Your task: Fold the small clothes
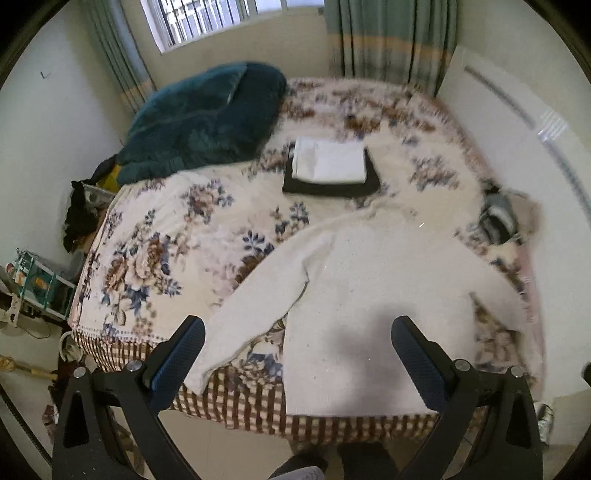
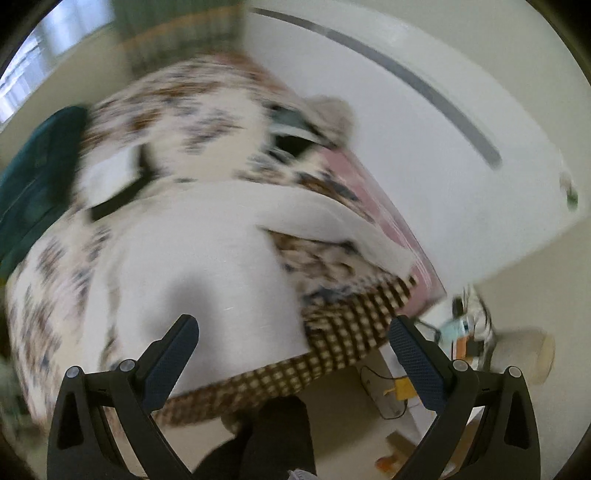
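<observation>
A white knitted sweater (image 1: pixel 369 295) lies spread flat at the near edge of the floral-covered bed (image 1: pixel 155 236); the left gripper (image 1: pixel 297 350) and right gripper (image 2: pixel 293 350) hover above it, jaws wide, holding nothing

Daylight enters through the window (image 1: pixel 207 22) at the far wall, overexposed in the left wrist view; the room is evenly bright, colours slightly washed; a soft grey shadow (image 1: pixel 354 343) falls on the white sweater (image 1: pixel 388 266) near the bed edge; both views bow strongly at the rim, with black corners; the left view is fairly sharp, smearing towards its right side; the right wrist view is heavily motion-blurred, the floral bedspread (image 2: pixel 177 99) streaked, only the gripper arms crisp.
</observation>
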`<action>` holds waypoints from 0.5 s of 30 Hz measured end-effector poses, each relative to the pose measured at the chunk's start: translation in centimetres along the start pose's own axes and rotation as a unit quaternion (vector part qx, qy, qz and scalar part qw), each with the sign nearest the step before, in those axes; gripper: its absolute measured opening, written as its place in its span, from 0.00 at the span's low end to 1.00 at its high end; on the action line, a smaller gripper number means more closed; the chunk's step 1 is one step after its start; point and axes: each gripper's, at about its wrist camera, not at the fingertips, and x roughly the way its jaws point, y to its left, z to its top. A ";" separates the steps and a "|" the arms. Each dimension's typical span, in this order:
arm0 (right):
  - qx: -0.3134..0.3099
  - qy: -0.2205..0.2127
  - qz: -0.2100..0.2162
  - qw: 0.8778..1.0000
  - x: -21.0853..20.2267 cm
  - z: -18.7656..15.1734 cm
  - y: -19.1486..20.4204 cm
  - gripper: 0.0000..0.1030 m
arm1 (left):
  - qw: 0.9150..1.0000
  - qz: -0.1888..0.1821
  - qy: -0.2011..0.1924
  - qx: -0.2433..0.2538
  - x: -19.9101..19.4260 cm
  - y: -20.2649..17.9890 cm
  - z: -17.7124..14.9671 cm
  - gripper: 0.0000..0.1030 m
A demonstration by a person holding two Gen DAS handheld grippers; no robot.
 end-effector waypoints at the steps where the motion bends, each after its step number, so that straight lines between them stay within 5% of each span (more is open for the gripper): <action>1: 0.021 0.008 -0.010 1.000 2.8 0.3 -1.7 1.00 | 1.000 0.005 0.013 0.000 2.7 -1.3 0.3 1.00; 5: 0.130 0.066 -0.020 0.989 15.5 1.7 -9.8 0.98 | 0.998 0.037 0.052 0.013 11.2 -5.8 0.0 1.00; 8: 0.218 0.106 -0.005 0.970 24.1 2.0 -15.5 0.94 | 0.995 0.053 0.084 0.017 16.0 -7.9 -0.7 1.00; 15: 0.421 0.136 -0.011 0.897 38.2 1.1 -26.2 0.93 | 0.986 0.069 0.148 0.021 26.7 -12.6 -2.8 1.00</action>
